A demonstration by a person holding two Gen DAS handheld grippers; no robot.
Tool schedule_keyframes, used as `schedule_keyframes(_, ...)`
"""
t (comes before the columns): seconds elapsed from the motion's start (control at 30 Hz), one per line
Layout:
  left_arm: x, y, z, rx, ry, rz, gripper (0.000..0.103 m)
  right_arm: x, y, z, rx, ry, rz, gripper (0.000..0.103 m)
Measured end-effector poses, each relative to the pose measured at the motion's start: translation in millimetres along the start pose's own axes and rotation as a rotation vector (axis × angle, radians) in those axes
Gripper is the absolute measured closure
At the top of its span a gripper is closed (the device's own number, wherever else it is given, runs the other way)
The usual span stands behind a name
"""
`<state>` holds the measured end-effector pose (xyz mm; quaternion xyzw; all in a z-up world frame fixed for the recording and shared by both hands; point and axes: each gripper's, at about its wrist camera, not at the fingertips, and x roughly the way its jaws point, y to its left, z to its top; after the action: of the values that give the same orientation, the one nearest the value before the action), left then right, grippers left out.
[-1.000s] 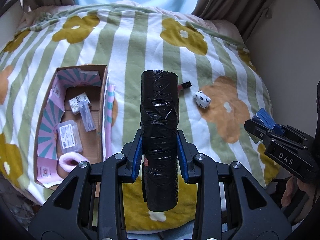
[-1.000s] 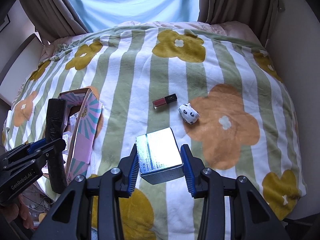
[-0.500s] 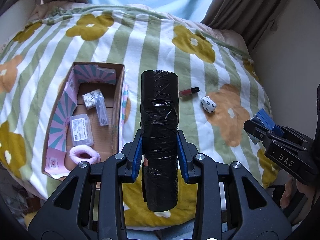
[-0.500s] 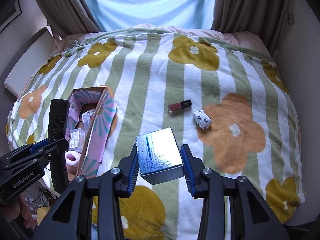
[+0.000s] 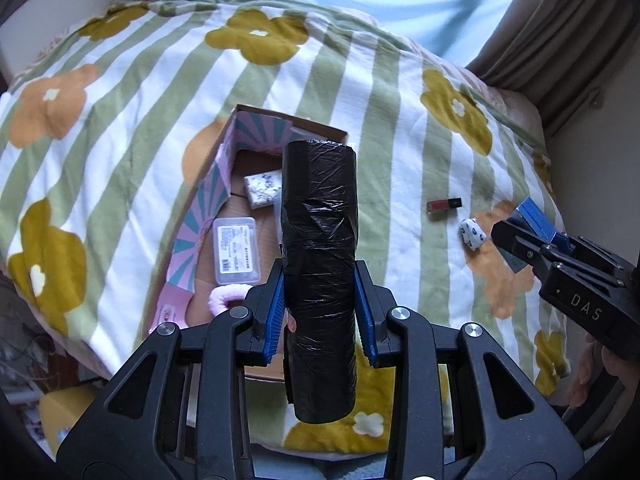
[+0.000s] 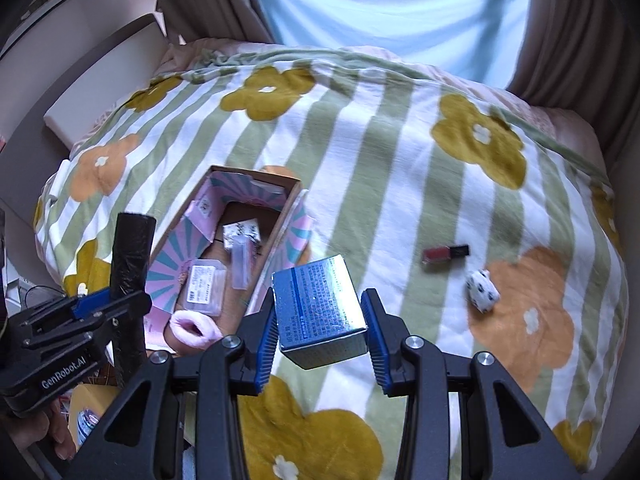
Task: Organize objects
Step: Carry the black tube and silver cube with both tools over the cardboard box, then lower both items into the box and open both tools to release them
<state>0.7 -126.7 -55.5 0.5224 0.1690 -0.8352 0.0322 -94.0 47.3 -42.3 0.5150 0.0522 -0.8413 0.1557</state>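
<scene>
My left gripper [image 5: 320, 312] is shut on a black roll of bin bags [image 5: 319, 264], held above the near end of an open cardboard box [image 5: 240, 120]. The roll also shows in the right wrist view [image 6: 130, 276]. My right gripper [image 6: 320, 332] is shut on a blue and silver carton [image 6: 320, 312], held above the blanket just right of the box [image 6: 296, 188]. The box holds a clear plastic case [image 5: 236, 256], a patterned white packet [image 5: 262, 190], a clear tube [image 6: 241, 264] and a pink fluffy ring [image 6: 192, 330].
A dark red lipstick [image 6: 444, 254] and a small white spotted bundle [image 6: 482, 286] lie on the flowered striped blanket [image 6: 380, 152] to the right. Curtains and a window stand behind the bed. A wall runs along the right side.
Both grippers have moved left, so the box now lies under and ahead of them. Both grips are unchanged.
</scene>
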Motion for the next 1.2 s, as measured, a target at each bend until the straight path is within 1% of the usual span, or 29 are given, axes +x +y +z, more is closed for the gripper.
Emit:
schedule_keyframes(0.23,29,51,7,-0.069,0.066,0.036,0.074,45,34,41,-0.065,0.043,0.03,0.066)
schedule_keyframes(0.5,80,82,16,-0.119,0.146,0.031,0.074,114,69,78,-0.147,0.111,0.061,0.066)
schedule_keyframes(0.63,103,87,24,-0.113,0.169,0.023,0.074,148,87,90,-0.177,0.136,0.087,0.066)
schedule_keyframes(0.83,134,90,29,-0.118,0.193,0.007,0.075,195,106,100,-0.198,0.17,0.123,0.066)
schedule_keyframes(1.0,148,89,33,-0.1,0.201,0.002,0.075,214,113,105,-0.204,0.188,0.137,0.066)
schedule_keyframes(1.2,153,83,33,-0.053,0.208,0.005,0.074,228,119,109,-0.214,0.219,0.151,0.066)
